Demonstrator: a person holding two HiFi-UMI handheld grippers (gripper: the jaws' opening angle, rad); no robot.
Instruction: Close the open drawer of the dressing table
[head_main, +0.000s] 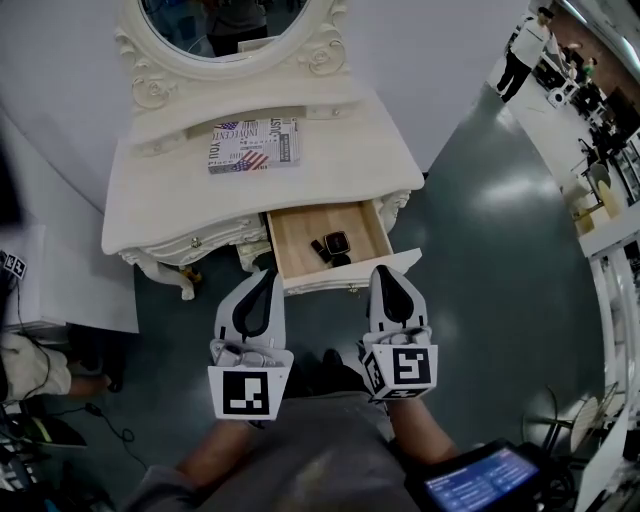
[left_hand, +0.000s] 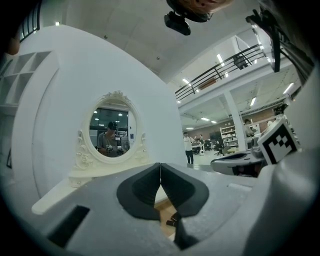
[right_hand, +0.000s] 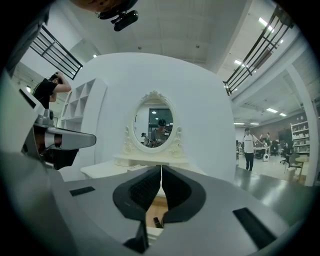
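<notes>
— Drawer (head_main: 295, 235) closing: which step?
— Approaching. Nothing held in left gripper (head_main: 267, 275) or right gripper (head_main: 386, 272), jaws pressed together, tips near its front. Beyond, pulled out from dressing table (head_main: 340, 150), right of centre.
— Next?
— Likely pushing front squarely inward until flush.

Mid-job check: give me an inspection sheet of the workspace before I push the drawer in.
Surface: white dressing table top, one item on it.
Job's things: drawer open, small dark items inside.
Clutter: flag-print book on the top.
Grippers: left gripper and right gripper both shut, empty, at the drawer front; contact unclear.
Cables: black cable on floor, left.
Surroundings: oval mirror; people far right.
</notes>
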